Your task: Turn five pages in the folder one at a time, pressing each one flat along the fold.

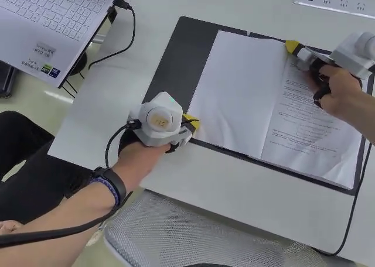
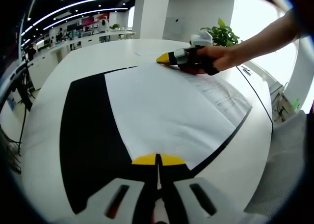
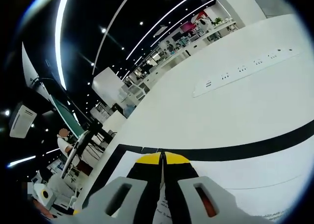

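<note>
A black folder (image 1: 176,56) lies open on the white table. A blank white page (image 1: 240,91) lies on its left side and a printed page (image 1: 310,126) on its right. My left gripper (image 1: 190,123) is shut, its yellow tips (image 2: 158,159) at the near left corner of the blank page (image 2: 162,111); whether it pinches the paper I cannot tell. My right gripper (image 1: 291,46) is shut too, its yellow tips (image 3: 161,158) down on the paper at the far end of the fold. The left gripper view shows the right gripper (image 2: 167,58) at the folder's far edge.
A white laptop (image 1: 53,21) sits at the far left with a black cable (image 1: 126,21) beside it. A power strip (image 1: 340,0) lies along the back right. A mesh chair (image 1: 193,238) stands under the table's near edge. A plant (image 2: 223,35) stands beyond the table.
</note>
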Motion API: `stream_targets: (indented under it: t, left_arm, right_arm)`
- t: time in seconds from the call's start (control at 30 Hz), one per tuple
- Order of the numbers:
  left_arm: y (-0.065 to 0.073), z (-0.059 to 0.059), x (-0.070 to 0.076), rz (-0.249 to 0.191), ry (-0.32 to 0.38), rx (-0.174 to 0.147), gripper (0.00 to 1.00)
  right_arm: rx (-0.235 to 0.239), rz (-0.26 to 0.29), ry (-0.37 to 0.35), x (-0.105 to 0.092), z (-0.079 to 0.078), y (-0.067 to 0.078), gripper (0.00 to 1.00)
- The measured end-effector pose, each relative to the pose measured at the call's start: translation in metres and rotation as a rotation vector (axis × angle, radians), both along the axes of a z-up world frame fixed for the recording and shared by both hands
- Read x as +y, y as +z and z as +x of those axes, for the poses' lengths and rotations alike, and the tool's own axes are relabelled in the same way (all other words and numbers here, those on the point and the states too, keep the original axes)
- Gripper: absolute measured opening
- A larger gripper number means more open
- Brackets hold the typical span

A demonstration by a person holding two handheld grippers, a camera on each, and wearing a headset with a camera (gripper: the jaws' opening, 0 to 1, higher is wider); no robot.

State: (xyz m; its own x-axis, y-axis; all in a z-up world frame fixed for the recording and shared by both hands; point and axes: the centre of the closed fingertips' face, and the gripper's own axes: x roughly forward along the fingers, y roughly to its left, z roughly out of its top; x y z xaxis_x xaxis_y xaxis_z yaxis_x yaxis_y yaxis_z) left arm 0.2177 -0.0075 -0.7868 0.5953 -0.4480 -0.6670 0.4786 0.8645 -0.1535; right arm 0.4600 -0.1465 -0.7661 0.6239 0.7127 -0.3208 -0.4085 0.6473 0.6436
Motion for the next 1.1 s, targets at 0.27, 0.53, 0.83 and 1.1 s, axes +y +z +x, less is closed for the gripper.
stream_targets:
  t: [0.27,0.53,0.83,1.1]
  left_arm:
    - [0.000,0.000,0.000,0.001,0.002,-0.001,0.00]
    - [-0.001,0.001,0.000,-0.004,0.005,-0.003,0.00]
    - [-0.001,0.001,0.001,-0.008,0.007,-0.003,0.00]
    - [-0.001,0.001,0.001,-0.009,0.005,-0.002,0.00]
  right_arm:
    - [-0.013,-0.017,0.093,0.001,-0.014,-0.010,0.00]
    - [-0.015,-0.023,0.141,0.003,-0.043,-0.008,0.00]
    - [-0.009,-0.017,0.195,0.005,-0.068,-0.006,0.00]
    - [-0.020,-0.026,0.232,0.010,-0.091,0.001,0.00]
